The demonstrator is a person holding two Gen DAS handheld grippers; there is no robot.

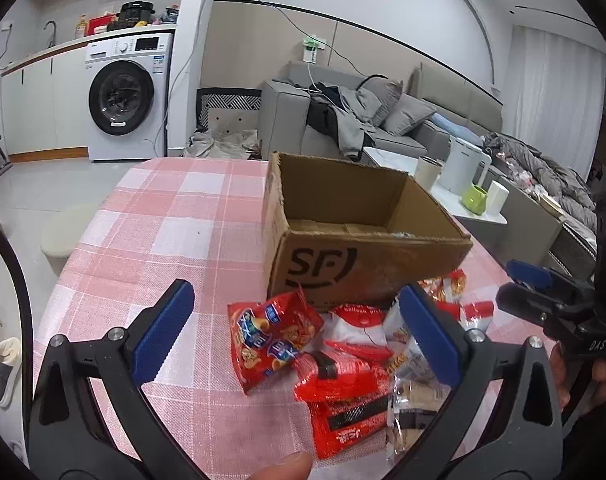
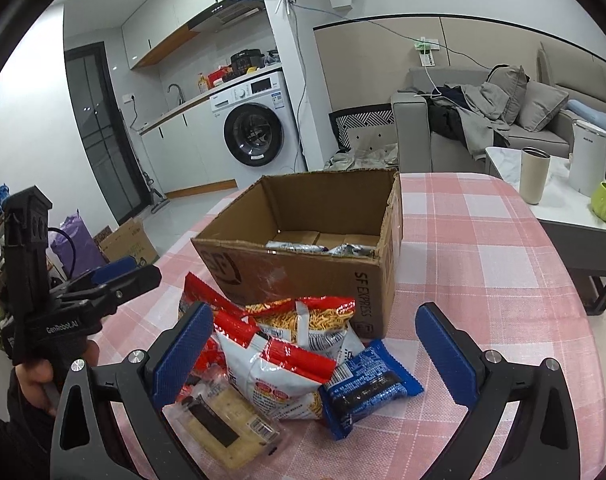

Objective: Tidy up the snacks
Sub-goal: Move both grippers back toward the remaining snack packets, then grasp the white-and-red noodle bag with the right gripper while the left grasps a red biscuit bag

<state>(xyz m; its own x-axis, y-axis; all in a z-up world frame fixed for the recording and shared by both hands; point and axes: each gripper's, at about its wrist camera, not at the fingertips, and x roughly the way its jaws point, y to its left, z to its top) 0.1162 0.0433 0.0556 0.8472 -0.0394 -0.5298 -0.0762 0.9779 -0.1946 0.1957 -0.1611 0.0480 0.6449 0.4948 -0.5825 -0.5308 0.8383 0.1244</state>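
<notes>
An open cardboard SF box [image 1: 343,216] [image 2: 303,256] stands on the pink checked table; a silver packet [image 2: 303,246] lies inside it. A pile of snack packets lies in front of it: a red crisp bag [image 1: 273,338], a red packet [image 1: 339,408], a clear cracker pack [image 2: 223,424], a white-and-red bag [image 2: 275,364], a noodle snack bag [image 2: 311,320] and a blue biscuit pack [image 2: 367,388]. My left gripper [image 1: 299,336] is open and empty above the pile. My right gripper [image 2: 311,360] is open and empty, straddling the pile.
The round table [image 1: 175,216] drops off on the left and right. A low side table [image 2: 559,208] with a cup, a white kettle and a green mug stands to the right. A sofa [image 1: 343,120] and washing machine [image 1: 123,96] are behind.
</notes>
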